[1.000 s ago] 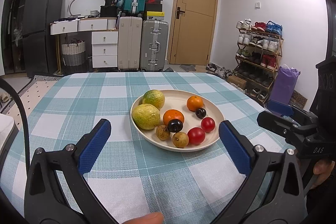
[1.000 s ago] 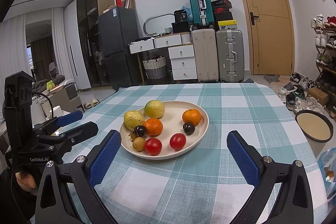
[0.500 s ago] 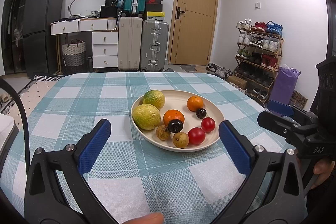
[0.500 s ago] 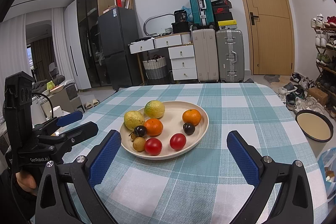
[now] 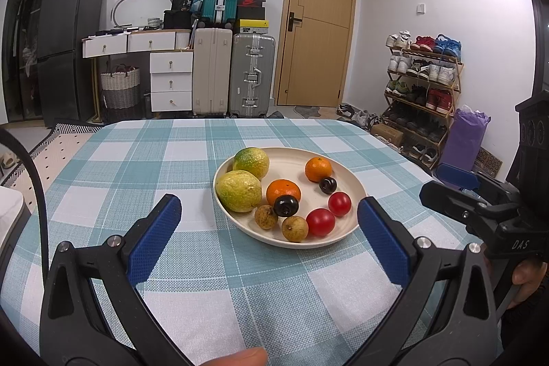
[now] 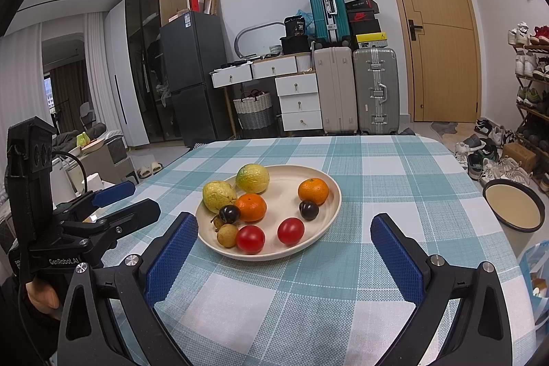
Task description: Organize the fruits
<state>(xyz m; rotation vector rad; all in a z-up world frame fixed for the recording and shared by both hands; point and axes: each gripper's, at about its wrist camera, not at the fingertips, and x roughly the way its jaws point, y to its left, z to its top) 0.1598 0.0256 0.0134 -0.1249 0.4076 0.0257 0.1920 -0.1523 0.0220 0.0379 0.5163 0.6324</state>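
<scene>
The left hand-held gripper point(image 5: 266, 230), black with blue ribbed pads, hovers above the desk point(image 5: 113, 180) with its teal-and-white checked cloth; its fingers are spread wide and hold nothing. Just ahead of it, between the two pads as its camera sees them, sits the round cream plate point(image 5: 350, 180) that carries all the fruit. Nearest its tips lie two small brown longan-like fruits point(image 5: 294, 228), touching or nearly so, with a dark round plum point(image 5: 285, 205) just behind them resting against an orange mandarin point(image 5: 283, 191). To the right of those are two red cherry tomatoes point(image 5: 320, 222). Farther off, on the left half of the plate, two large yellow-green citrus fruits point(image 5: 239, 190) sit side by side, and a second mandarin point(image 5: 318, 169) lies at the far right with another dark plum point(image 5: 327, 185) just in front of it.

The right hand-held gripper point(image 6: 284, 251) is likewise spread apart and empty — the same plate point(image 6: 329, 191) lies just beyond its left pad, slightly left of its centre line. Well off to its right, past the desk edge, a dark-rimmed round basin with a cream inside point(image 6: 513, 204) is seen lower down. Each gripper shows at the side of the other's view, gripped by a hand point(image 6: 41, 297)
</scene>
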